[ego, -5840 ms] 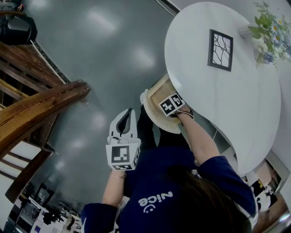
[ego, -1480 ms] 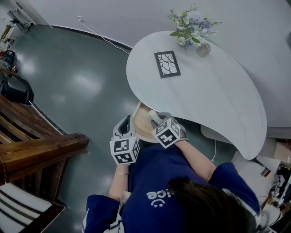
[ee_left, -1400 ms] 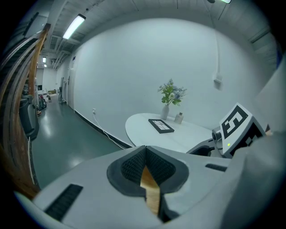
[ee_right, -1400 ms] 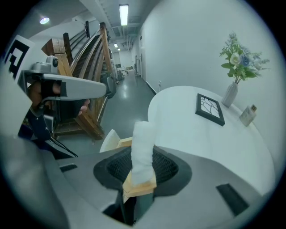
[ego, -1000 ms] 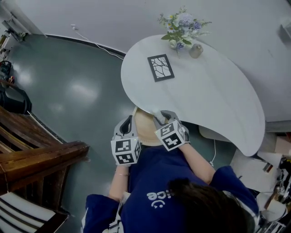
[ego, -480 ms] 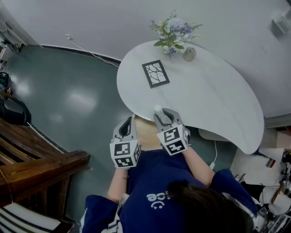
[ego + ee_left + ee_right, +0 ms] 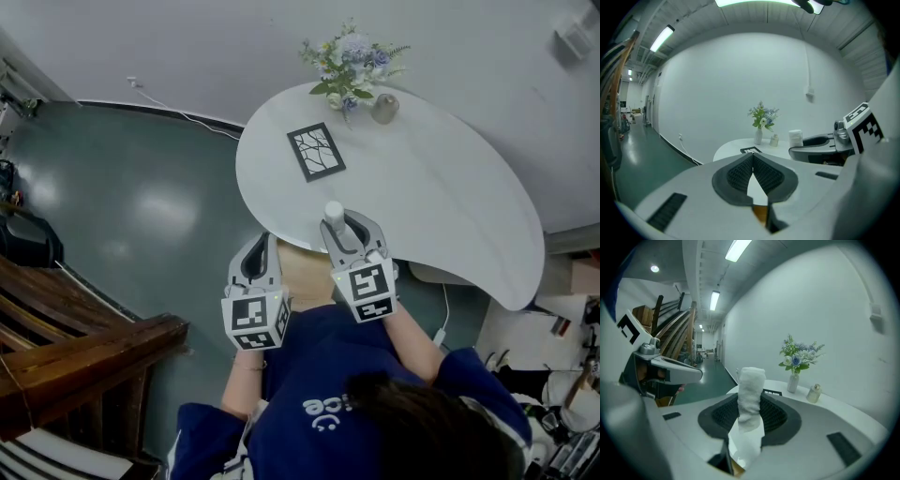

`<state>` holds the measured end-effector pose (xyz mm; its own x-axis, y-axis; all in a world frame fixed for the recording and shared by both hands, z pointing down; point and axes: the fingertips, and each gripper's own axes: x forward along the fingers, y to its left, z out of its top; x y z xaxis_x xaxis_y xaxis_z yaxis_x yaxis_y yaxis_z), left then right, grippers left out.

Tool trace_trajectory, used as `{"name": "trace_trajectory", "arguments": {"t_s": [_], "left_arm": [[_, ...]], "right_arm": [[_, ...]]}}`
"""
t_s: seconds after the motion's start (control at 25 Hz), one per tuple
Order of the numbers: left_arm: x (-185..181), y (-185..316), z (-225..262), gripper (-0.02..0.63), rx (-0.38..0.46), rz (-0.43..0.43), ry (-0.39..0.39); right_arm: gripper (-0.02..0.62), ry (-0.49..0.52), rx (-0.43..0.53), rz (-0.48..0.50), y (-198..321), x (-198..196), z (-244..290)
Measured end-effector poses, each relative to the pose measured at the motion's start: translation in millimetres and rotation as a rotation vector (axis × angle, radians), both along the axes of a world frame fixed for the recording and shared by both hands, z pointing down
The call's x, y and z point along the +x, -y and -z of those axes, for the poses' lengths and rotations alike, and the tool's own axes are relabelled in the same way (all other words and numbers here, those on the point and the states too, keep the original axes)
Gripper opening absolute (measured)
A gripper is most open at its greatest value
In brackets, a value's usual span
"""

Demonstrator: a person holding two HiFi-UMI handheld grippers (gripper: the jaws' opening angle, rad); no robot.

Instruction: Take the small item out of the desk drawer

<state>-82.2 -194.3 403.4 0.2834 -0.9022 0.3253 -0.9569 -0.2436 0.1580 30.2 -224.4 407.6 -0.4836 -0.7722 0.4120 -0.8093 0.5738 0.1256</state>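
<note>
The small item is a rolled white cloth (image 7: 333,211), (image 7: 751,397), standing upright between the jaws of my right gripper (image 7: 339,219), (image 7: 750,416), which is shut on it. In the head view it hangs over the near edge of the white desk (image 7: 441,197), just above the open wooden drawer (image 7: 302,270). My left gripper (image 7: 260,247), (image 7: 753,161) hovers beside the drawer's left side, its pads meeting at the tips with nothing between them. In the left gripper view the right gripper (image 7: 820,145) shows at the right with the cloth (image 7: 795,138) in it.
On the desk lie a black picture frame (image 7: 316,151), a vase of flowers (image 7: 352,58) and a small jar (image 7: 384,108) near the far edge. A wooden stair rail (image 7: 84,361) stands at the left, over grey floor (image 7: 150,197). White wall lies behind the desk.
Both grippers have risen. The right one has lifted the cloth from drawer level to above the desk's near edge; the left has stayed beside the drawer, shut.
</note>
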Motion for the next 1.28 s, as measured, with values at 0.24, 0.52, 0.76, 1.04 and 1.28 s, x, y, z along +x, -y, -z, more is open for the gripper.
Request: {"name": "trace_trajectory", "arguments": {"t_s": [0.24, 0.52, 0.76, 1.04, 1.28], "left_arm": [[-5.0, 3.3, 23.9, 0.003, 0.065, 0.015, 0.003], [-10.8, 5.5, 37.7, 0.003, 0.11, 0.041, 0.005], [-8.6, 3.7, 64.6, 0.003, 0.182, 0.037, 0.008], [-8.5, -2.9, 84.8, 0.005, 0.235, 0.03, 0.017], [-8.3, -10.7, 90.2, 0.005, 0.251, 0.035, 0.025]], "right_arm": [[0.138, 0.077, 0.085, -0.019, 3.8, 3.3, 31.5], [0.138, 0.208, 0.068, -0.052, 7.8, 3.2, 49.8], [0.138, 0.24, 0.118, -0.058, 5.1, 4.1, 70.1], [0.138, 0.256, 0.182, -0.066, -1.9, 7.4, 92.4], [0.138, 0.246, 0.204, -0.057, -10.1, 7.0, 97.5]]}}
